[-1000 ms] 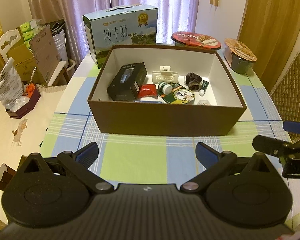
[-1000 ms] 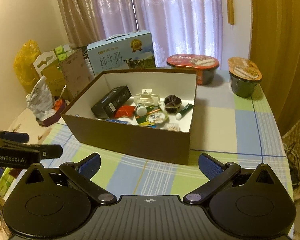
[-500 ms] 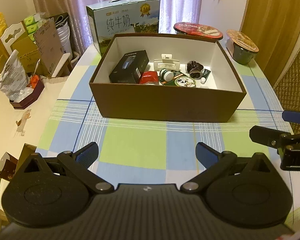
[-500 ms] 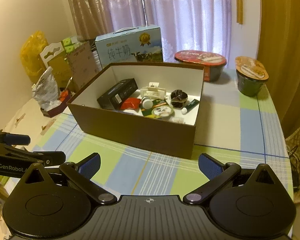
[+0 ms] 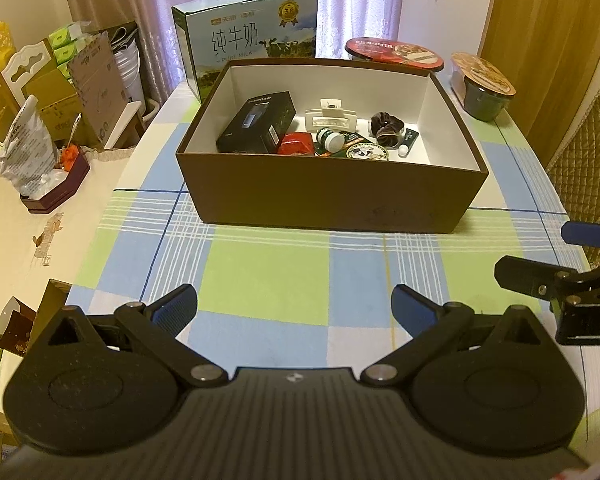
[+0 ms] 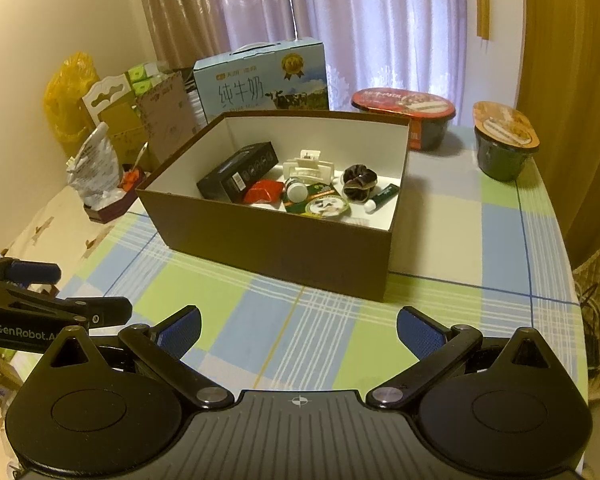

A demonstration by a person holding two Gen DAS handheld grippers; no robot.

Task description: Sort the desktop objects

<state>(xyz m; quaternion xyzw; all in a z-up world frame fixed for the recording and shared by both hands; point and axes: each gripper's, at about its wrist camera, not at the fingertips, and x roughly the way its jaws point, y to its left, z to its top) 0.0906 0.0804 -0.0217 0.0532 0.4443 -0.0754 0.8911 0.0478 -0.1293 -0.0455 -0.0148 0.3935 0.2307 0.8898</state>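
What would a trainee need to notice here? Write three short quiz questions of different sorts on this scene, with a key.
1. True or false: the left gripper is holding an item in its jaws.
2. Which lies nearest the left wall inside the brown box? A) black carton B) dark scrunchie C) white hair claw
3. Fill in: the milk carton stands ____ the box.

Key
1. False: both the left and the right gripper are open and hold nothing.
2. A
3. behind, on the far side of the table.
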